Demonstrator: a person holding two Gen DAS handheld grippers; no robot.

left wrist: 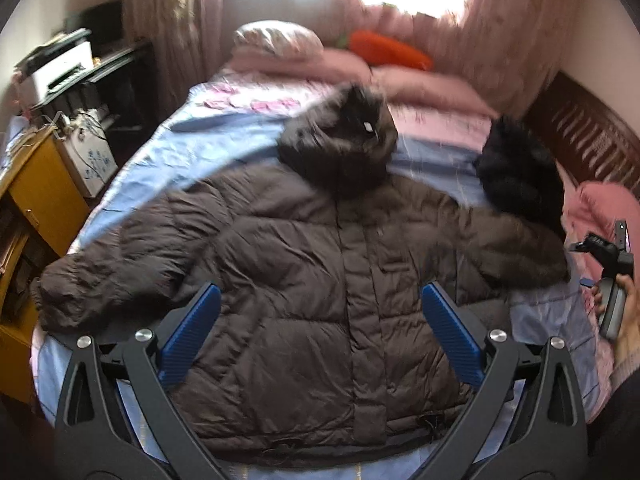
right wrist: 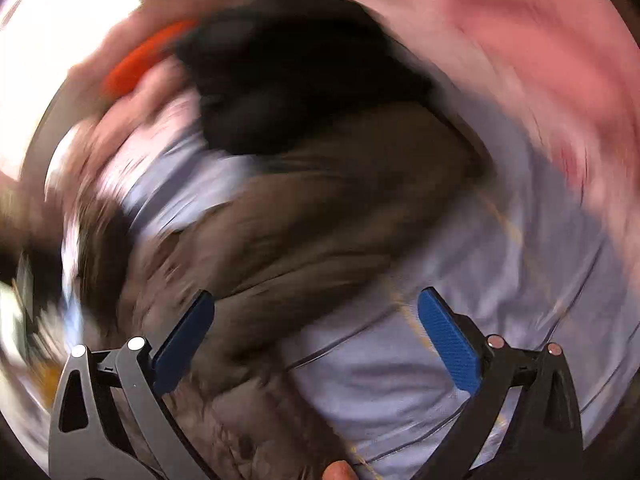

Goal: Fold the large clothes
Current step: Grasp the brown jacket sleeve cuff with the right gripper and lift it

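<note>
A big brown quilted puffer jacket with a fur-trimmed hood [left wrist: 320, 240] lies spread flat, front up, across the foot half of the bed with the pale blue satin cover [left wrist: 180, 140], sleeves out toward either side edge and hood pointing toward the pillows. Its hem sits near the foot edge. The left gripper [left wrist: 320, 328] hangs above the jacket's lower front, blue-padded fingers [left wrist: 192, 332] wide apart and holding nothing. The right gripper [right wrist: 316, 336] is also spread apart and empty, over the jacket's right sleeve near the right edge of the bed; its view is badly blurred. A dark furry black garment [left wrist: 516, 168] is heaped by the right edge, just beyond that sleeve. At the head end lie pink bedding [left wrist: 420, 84] and an orange carrot-shaped cushion [left wrist: 388, 50].
</note>
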